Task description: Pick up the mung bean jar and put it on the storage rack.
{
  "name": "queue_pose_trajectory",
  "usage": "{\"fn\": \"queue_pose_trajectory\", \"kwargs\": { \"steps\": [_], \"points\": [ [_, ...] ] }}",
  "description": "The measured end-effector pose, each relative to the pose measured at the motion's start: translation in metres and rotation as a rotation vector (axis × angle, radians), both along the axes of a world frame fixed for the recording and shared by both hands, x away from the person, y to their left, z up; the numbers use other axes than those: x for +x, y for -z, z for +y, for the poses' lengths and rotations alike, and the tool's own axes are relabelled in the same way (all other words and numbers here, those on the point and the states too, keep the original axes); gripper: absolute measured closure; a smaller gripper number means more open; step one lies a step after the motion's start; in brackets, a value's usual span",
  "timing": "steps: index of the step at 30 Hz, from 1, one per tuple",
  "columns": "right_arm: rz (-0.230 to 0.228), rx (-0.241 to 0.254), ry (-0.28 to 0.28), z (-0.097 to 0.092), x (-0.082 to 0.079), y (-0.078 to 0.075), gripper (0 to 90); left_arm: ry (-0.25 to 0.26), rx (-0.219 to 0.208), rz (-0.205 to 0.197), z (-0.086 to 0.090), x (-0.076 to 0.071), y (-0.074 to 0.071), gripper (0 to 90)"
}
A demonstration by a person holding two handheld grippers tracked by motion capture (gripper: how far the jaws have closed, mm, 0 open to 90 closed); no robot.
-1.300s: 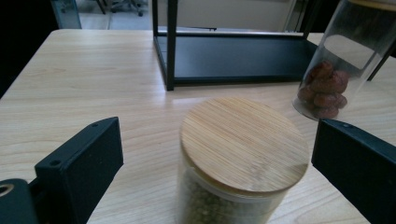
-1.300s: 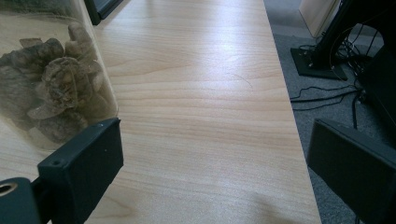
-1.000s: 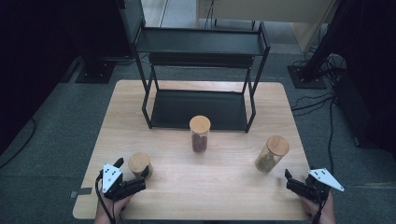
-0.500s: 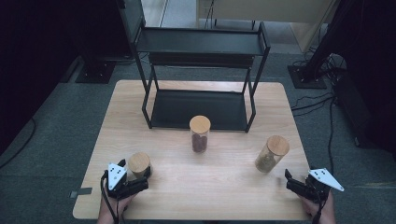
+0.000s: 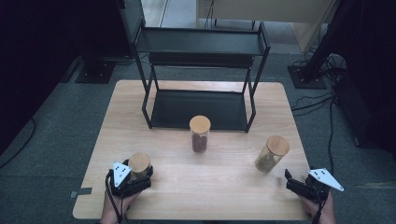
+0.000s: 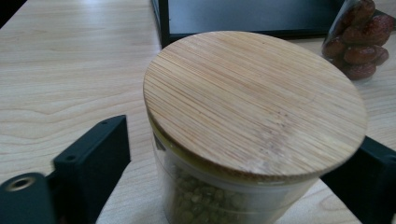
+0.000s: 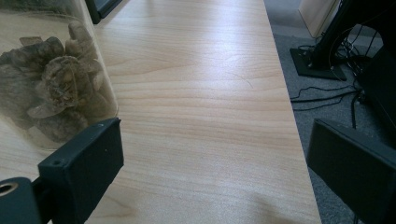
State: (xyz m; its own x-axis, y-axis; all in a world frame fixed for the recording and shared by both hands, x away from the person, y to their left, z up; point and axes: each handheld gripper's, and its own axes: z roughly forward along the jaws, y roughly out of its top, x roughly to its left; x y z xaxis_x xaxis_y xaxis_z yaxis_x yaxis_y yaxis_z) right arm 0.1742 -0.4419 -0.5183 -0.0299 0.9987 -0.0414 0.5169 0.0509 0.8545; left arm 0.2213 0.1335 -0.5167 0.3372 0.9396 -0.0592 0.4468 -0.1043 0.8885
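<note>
Short jar (image 5: 139, 164) of green seeds is sitting near-left on the counter (image 5: 224, 186), left gripper (image 6: 233, 186) jaws closing around it, contact unclear; high view is showing right gripper (image 5: 292, 179) gaping, empty, beside the leaning jar (image 5: 272, 153).

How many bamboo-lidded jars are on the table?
3: short jar front left between the left gripper jaws, date jar centre before the rack, tilted jar front right.

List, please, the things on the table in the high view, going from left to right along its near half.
left gripper around the short jar of green grains → tall jar of red fruits → tilted jar of dried pieces → right gripper
</note>
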Motion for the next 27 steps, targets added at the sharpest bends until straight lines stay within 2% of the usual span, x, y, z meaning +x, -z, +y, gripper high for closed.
{"fn": "queue_pose_trajectory", "kwargs": {
  "steps": [6,10,21,27],
  "points": [
    [0.001,0.000,0.002,0.000,0.000,0.000,3.7,0.003,-0.019,-0.002,0.000,0.002,-0.001,15.2],
    [0.003,0.000,0.004,0.000,0.000,0.000,3.7,0.001,-0.016,-0.010,-0.004,0.001,-0.001,23.6],
    [0.003,0.009,0.004,-0.001,0.000,0.000,3.7,-0.018,-0.013,0.002,-0.006,0.006,-0.003,24.5],
    [0.003,0.011,0.004,-0.001,0.000,0.000,3.7,-0.046,-0.013,0.009,-0.004,0.012,-0.004,24.9]
  ]
}}
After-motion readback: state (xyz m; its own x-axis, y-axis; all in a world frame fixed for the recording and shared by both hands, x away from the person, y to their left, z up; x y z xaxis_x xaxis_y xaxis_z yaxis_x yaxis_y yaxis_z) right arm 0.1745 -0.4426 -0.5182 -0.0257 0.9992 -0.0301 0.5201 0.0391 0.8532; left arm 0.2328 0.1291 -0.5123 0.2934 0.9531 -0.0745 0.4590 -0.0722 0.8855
